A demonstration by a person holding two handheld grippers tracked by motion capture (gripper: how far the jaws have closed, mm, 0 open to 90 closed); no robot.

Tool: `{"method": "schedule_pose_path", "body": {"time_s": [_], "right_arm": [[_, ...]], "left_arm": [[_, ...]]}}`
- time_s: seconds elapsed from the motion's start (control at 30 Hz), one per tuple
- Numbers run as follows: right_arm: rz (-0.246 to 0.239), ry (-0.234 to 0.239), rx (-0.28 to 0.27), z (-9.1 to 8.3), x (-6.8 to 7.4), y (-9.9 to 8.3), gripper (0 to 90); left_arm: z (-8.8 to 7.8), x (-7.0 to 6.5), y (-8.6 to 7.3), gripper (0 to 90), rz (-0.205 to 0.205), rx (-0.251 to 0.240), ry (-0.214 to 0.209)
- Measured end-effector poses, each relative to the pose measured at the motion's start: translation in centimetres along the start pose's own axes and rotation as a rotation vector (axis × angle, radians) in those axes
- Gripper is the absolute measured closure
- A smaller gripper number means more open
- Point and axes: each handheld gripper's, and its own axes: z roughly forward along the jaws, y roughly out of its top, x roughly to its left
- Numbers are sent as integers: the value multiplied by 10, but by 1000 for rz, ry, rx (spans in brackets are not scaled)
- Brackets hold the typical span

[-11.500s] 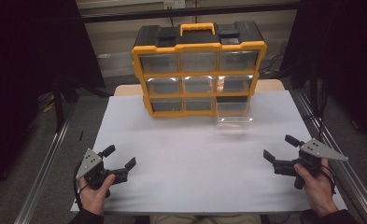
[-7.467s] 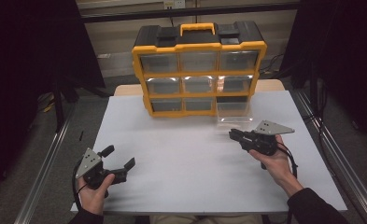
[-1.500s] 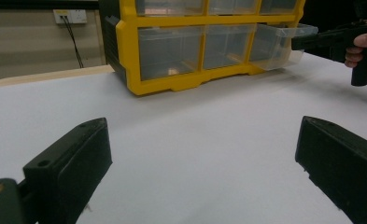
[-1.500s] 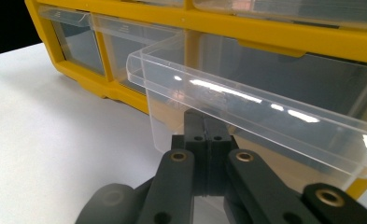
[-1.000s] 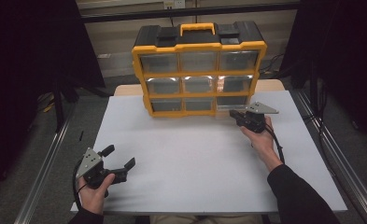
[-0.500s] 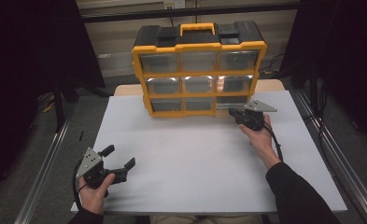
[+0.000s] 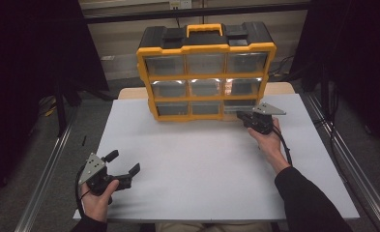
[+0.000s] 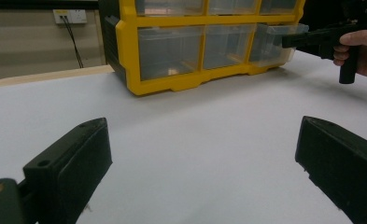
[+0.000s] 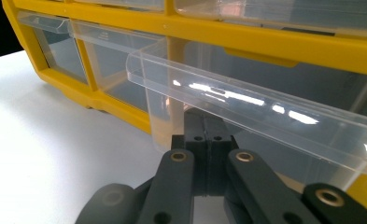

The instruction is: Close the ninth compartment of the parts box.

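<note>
A yellow and black organiser (image 7: 206,77) with clear drawers stands at the back of the white table (image 7: 202,164). Its bottom right drawer (image 7: 237,107) sticks out a little from its slot. My right gripper (image 7: 244,117) is shut, and its tips rest against the front of that clear drawer (image 9: 265,112), just under the handle lip. Nothing is between the right gripper's (image 9: 203,122) jaws. The left gripper (image 7: 124,164) rests open at the front left of the table, held by a hand. In the left gripper view the organiser (image 8: 172,46) is ahead, with the right gripper (image 8: 291,41) at the drawer (image 8: 272,46).
Metal rails (image 7: 47,174) run along both sides of the table, with dark floor beyond. A wall socket (image 8: 69,16) and cable sit behind the organiser. The white tabletop (image 8: 195,121) lies bare between the two grippers.
The right gripper came from the front right to the loose drawer and slid it into the bottom right slot. Over the last second it barely moved. The left gripper stayed put.
</note>
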Motion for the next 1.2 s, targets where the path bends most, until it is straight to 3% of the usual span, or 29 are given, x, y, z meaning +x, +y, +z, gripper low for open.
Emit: {"method": "schedule_pose_path", "body": {"time_s": [1.2], "right_arm": [[-14,-30,-2,13,-10,2,900]], "left_arm": [[0,0,0,34,-8,-2,4]]}}
